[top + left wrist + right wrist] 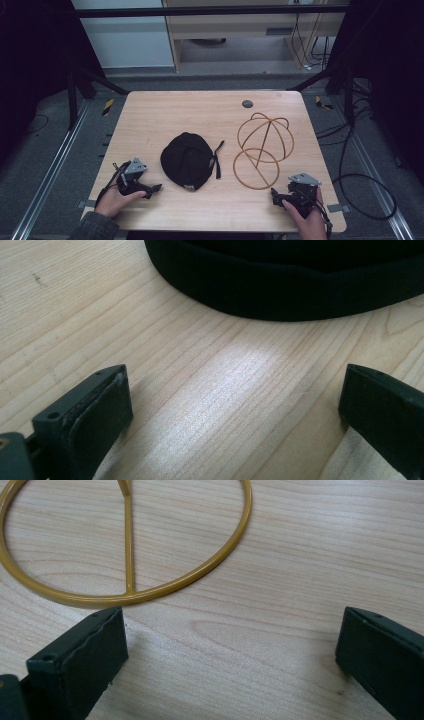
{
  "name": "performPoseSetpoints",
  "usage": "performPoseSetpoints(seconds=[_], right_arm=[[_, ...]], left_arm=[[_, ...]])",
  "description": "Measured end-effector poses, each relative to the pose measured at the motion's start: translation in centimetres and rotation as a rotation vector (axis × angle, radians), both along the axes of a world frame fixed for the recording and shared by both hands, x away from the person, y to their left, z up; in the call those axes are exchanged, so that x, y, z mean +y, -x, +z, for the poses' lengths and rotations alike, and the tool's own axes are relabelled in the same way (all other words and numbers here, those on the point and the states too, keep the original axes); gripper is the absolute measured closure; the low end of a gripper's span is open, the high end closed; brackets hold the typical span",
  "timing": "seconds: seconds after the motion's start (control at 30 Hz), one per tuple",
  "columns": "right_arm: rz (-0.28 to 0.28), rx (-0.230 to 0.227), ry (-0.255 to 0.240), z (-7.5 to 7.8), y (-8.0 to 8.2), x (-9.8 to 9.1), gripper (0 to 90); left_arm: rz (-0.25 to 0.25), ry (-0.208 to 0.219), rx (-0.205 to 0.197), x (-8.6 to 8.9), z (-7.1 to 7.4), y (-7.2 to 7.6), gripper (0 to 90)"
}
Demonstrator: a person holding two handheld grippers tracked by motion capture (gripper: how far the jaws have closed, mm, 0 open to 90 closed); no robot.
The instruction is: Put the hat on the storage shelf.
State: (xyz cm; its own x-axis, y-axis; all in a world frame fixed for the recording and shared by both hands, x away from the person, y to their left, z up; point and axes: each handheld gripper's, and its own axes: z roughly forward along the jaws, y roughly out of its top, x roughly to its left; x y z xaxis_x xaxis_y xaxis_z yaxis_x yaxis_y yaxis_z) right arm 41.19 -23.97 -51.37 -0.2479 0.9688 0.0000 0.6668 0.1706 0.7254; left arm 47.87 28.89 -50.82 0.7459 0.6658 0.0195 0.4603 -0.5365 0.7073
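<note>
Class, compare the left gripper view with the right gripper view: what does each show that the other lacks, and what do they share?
Left gripper view: the curved rim of the black cap, lying just ahead of the open left gripper. Right gripper view: the round base ring of the yellow wire stand, just ahead of the open right gripper. Both: two black jaws standing wide apart with nothing between them, low over the wooden table.

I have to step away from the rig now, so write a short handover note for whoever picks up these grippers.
Left gripper: open, holding nothing, resting on the table just left of the black cap.
Right gripper: open, holding nothing, near the front right corner, just short of the base ring of the wire hat stand.
Cap lies flat at the table's middle; the stand sits to its right, apart from it.
Done: nothing yet; both things look untouched.
Left: probably pick up the cap and set it over the stand's dome.
</note>
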Motion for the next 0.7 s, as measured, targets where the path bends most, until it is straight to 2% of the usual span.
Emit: performPoseSetpoints(seconds=[0.2, 0.27, 0.37, 0.43, 0.5, 0.53, 0.57, 0.6, 0.63, 0.67, 0.7], right_arm=[[-0.003, 0.000, -0.001, 0.0, -0.2, 0.0, 0.4], [-0.002, -0.001, 0.000, 0.0, -0.2, 0.0, 0.4], [-0.002, -0.001, -0.001, 0.0, -0.2, 0.0, 0.4], [-0.001, 0.000, -0.001, 0.0, -0.2, 0.0, 0.4], [0.001, 0.000, 0.002, 0.0, -0.1, 0.0, 0.4], [0.001, 0.000, 0.002, 0.0, -0.1, 0.0, 0.4], [0.000, -0.001, 0.001, 0.0, -0.1, 0.0, 0.4], [0.000, -0.001, 0.001, 0.0, -0.1, 0.0, 0.4], [0.000, 0.000, 0.001, 0.0, -0.1, 0.0, 0.4], [0.000, 0.000, 0.001, 0.0, -0.1, 0.0, 0.4], [-0.001, -0.001, 0.001, 0.0, -0.1, 0.0, 0.4]], left_arm=[[-0.007, 0.001, 0.004, 0.0, 0.0, 0.0, 0.0], [-0.002, 0.012, 0.026, 0.0, 0.3, -0.2, 2.3], [-0.003, 0.002, 0.033, -0.1, 0.5, -0.3, 3.8], [-0.018, -0.015, 0.037, -0.6, 1.5, -0.3, 4.3], [-0.036, -0.032, 0.016, -1.2, 2.7, -0.3, 4.6], [-0.036, -0.032, 0.016, -1.2, 2.7, -0.3, 4.7], [-0.052, -0.038, 0.012, -1.8, 4.0, -0.3, 4.7], [-0.052, -0.038, 0.012, -1.8, 4.0, -0.3, 4.7], [-0.072, -0.058, 0.013, -2.5, 5.6, -0.5, 4.8], [-0.072, -0.058, 0.013, -2.5, 5.6, -0.5, 5.2], [-0.092, -0.067, 0.017, -3.4, 7.2, -0.9, 5.4]])
